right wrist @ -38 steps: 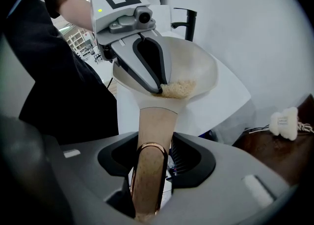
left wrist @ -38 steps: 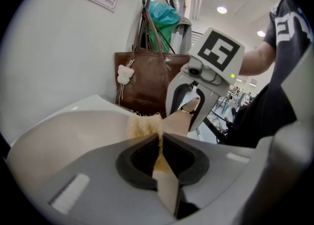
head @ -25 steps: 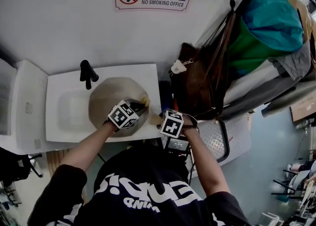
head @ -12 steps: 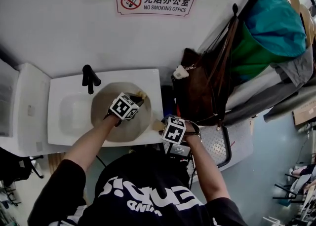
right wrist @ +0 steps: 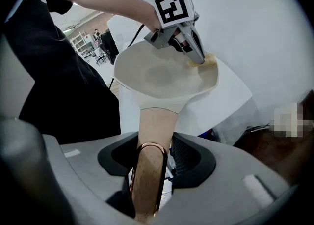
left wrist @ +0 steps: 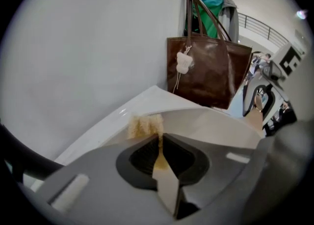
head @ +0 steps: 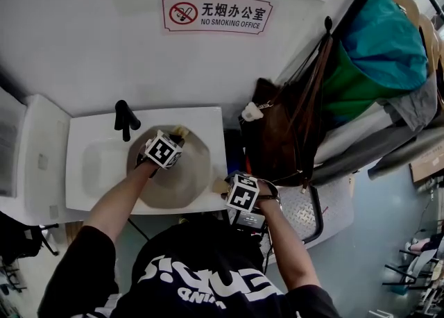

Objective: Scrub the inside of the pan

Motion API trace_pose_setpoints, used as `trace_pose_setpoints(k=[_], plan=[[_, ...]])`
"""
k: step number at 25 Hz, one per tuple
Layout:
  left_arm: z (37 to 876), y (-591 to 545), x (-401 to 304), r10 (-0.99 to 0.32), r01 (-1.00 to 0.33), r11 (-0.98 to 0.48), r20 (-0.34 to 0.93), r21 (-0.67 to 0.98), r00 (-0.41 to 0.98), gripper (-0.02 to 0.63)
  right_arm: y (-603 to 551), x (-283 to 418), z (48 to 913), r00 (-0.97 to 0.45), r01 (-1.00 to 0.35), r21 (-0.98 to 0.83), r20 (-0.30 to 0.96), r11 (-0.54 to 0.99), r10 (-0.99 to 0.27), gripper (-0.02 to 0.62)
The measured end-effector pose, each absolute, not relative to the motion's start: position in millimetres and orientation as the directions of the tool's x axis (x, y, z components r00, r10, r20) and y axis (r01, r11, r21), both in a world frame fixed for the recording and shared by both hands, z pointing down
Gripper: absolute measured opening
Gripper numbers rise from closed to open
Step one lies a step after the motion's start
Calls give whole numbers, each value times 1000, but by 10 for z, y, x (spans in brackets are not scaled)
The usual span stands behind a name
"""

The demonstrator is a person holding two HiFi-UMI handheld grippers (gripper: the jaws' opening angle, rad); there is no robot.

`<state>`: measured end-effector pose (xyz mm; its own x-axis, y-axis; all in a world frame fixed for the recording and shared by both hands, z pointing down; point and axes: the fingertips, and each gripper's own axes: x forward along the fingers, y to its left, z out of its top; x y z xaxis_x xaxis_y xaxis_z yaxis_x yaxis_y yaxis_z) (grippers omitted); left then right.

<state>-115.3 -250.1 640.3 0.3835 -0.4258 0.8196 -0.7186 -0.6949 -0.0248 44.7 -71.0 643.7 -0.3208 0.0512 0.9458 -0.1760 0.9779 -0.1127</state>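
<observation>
A beige pan (head: pixel 182 174) sits over the white sink (head: pixel 87 191), its inside facing up. My left gripper (head: pixel 177 135) is shut on a yellow scrub sponge (head: pixel 181 130), which rests at the pan's far rim. In the left gripper view the sponge (left wrist: pixel 145 125) sticks out past the closed fingertips (left wrist: pixel 172 156), with the pan wall (left wrist: pixel 211 123) behind. My right gripper (right wrist: pixel 153 154) is shut on the pan's tan handle (right wrist: pixel 156 126) at the near right. From there I see the pan bowl (right wrist: pixel 162 74) and the left gripper (right wrist: pixel 195 54) pressing the sponge (right wrist: pixel 208 62) on the rim.
A black faucet (head: pixel 123 116) stands at the sink's back, just left of the pan. A brown bag (head: pixel 277 132) hangs to the right of the sink, under teal and green clothing (head: pixel 378 42). A no-smoking sign (head: pixel 216 13) is on the white wall behind.
My left gripper has carried the sponge from the pan's right side up to its far rim, closer to the faucet. The right gripper has held still on the handle.
</observation>
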Motion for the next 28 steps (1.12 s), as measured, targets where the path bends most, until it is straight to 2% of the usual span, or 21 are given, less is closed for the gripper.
trace_pose_setpoints(k=[5, 15, 28], plan=[[6323, -2478, -1227, -426, -660, -745, 833, -101, 354, 25, -721, 466, 6419, -319, -173, -112, 946, 979, 52, 198], [6466, -2300, -1724, -411, -565, -781, 900, -267, 143, 25, -724, 472, 6420, -315, -172, -110, 948, 979, 51, 198], [6488, -1560, -2069, -194, -464, -872, 980, -158, 32, 25, -729, 473, 6411, -310, -173, -108, 949, 979, 50, 198]])
